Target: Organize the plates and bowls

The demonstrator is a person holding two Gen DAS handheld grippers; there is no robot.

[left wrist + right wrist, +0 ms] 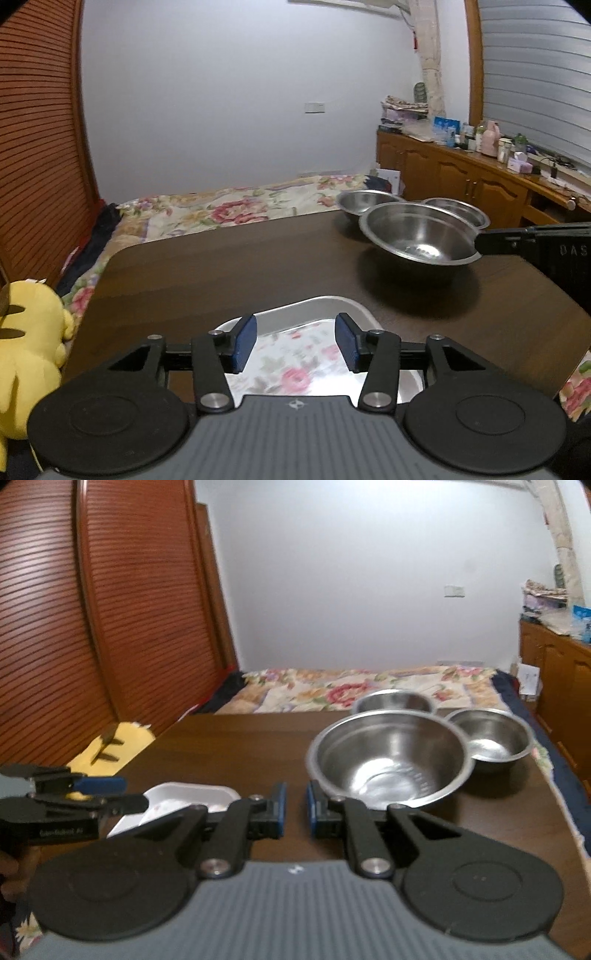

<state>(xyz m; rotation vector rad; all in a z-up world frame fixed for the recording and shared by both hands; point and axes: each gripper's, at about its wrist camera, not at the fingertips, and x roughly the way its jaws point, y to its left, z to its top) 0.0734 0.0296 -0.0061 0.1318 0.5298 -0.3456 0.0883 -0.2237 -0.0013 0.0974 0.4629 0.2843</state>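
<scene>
A dark brown wooden table fills the near part of both views, with a bed under a floral quilt beyond its far edge and a pale wall behind. In the left wrist view, the left gripper hovers over a shiny rectangular metal tray with rounded corners that lies on the near edge of the table; its blue-padded jaws stand moderately apart with nothing pinched between them, the tray's mirrored bottom showing a flower pattern in the gap. To the right and farther off, the right gripper holds a large stainless steel bowl by its near rim. In the right wrist view the jaws look narrow, though the pinch on the rim is seen plainly only from the left wrist view, where the bowl is lifted above the table with its shadow beneath it. Two smaller stainless steel bowls rest on the far right part of the table: one behind the large bowl, the other to its right. A yellow plush toy sits off the table's left edge. Wooden louvred doors stand on the left, and a wooden cabinet with cluttered top runs along the right wall.
</scene>
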